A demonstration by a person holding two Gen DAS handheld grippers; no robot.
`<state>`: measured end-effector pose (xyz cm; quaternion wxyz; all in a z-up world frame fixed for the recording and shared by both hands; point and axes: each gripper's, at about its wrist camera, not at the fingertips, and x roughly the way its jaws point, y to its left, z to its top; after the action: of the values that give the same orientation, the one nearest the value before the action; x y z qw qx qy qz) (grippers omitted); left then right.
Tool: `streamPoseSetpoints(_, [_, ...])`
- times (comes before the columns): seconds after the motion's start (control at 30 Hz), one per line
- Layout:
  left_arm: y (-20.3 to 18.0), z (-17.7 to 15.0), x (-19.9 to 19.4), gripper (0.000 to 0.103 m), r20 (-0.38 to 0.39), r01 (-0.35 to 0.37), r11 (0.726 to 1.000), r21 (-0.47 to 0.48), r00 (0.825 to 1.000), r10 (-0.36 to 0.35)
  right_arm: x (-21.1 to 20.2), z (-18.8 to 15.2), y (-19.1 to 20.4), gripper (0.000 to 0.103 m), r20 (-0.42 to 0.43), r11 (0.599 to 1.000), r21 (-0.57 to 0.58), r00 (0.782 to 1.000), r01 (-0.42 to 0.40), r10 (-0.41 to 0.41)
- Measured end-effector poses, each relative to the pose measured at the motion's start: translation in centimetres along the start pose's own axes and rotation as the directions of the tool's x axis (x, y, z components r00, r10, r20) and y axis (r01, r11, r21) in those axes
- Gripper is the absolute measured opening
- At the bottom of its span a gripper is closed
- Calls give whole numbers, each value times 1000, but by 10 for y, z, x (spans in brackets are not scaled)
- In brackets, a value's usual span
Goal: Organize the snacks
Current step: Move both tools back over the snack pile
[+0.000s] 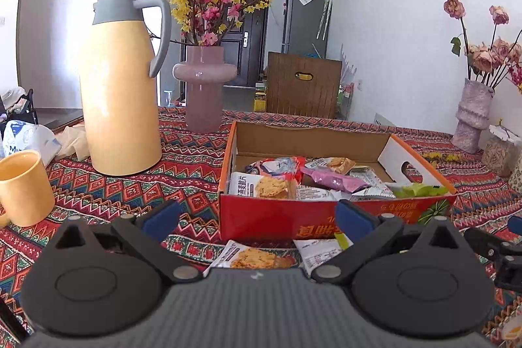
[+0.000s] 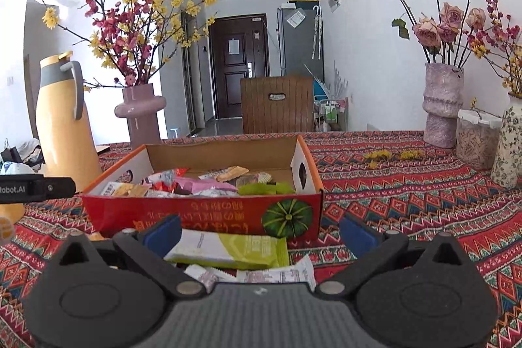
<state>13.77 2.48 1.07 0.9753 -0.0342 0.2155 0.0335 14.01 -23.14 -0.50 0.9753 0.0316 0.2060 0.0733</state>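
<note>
— What do my tools look like?
— My left gripper (image 1: 257, 219): black arms, blue fingertips (image 1: 160, 219), silver pins, ribbed grey body at six o'clock. My right gripper (image 2: 259, 232) matches; "Robot.AI" shows at nine o'clock.

Readable markings on the gear and box

"Robot.AI" is showing in white on the black gripper body (image 2: 36, 189) at left; yellow upside-down characters on the red cardboard snack box (image 2: 202, 217) are staying illegible.

Snack packets (image 1: 293, 181) in box (image 1: 277, 217) on table (image 1: 182, 172), two packets (image 2: 228, 250) before it, flask (image 1: 120, 80) left, vase (image 1: 204, 87) behind.
</note>
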Motion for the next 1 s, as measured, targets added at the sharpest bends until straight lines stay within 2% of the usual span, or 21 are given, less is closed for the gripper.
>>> streamPoseSetpoints(0.17, [4, -19, 10, 103, -15, 0, 1000, 17, 1000, 0, -3, -19, -7, 103, -38, 1000, -4, 999, 27, -27])
streamPoseSetpoints(0.27, [1, -32, 18, 103, 14, -13, 998, 63, 1000, 12, -2, -26, -9, 103, -57, 999, -13, 997, 48, -48])
streamPoseSetpoints(0.33, [-1, -36, 24, 103, -1, -16, 997, 79, 1000, 16, -1, -30, -9, 103, -73, 998, -33, 995, 62, -64])
streamPoseSetpoints(0.57, [2, -38, 31, 103, -35, 6, 998, 56, 999, -4, 11, -31, -19, 103, -120, 996, -29, 989, 87, -89])
streamPoseSetpoints(0.77, [4, -39, 33, 103, -45, 7, 999, 42, 999, -6, 36, -25, -18, 103, -194, 995, -85, 979, 49, -65])
streamPoseSetpoints(1.0, [8, -38, 34, 103, -56, 7, 1000, 14, 998, -7, 75, -25, -5, 103, -291, 987, -159, 954, 30, -75])
